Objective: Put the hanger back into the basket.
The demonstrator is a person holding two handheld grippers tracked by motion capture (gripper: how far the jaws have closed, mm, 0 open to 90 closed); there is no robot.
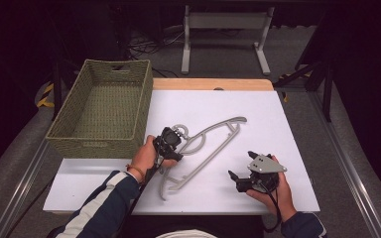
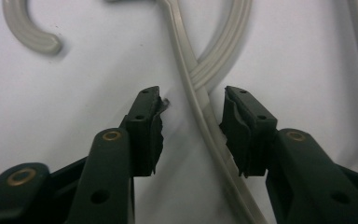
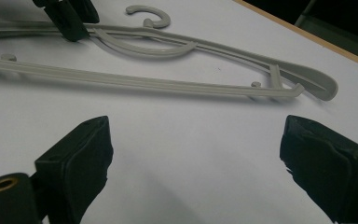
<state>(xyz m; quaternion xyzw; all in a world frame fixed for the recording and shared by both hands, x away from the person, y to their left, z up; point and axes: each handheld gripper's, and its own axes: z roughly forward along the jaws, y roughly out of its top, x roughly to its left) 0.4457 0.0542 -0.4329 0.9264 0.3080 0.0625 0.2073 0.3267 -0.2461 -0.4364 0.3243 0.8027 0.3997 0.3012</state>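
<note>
L gripper over hanger, jaws parted, not gripping yet.

Hanger point(image 1: 206, 148) lies flat mid-table, right of basket point(image 1: 104, 106). My L gripper point(image 2: 191, 126) straddles its arm near the hook, pads clear of it. I'd centre the bar btwn pads, then squeeze square. R gripper point(image 3: 196, 158) wide open, holding nothing, near hanger's lower side.

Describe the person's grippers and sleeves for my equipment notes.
Both grippers, left and right, are black with two padded jaws and brass-coloured rivets. The right carries a grey three-cornered plate. Black cables trail from each. The sleeves are dark navy, the left white-striped.
</note>
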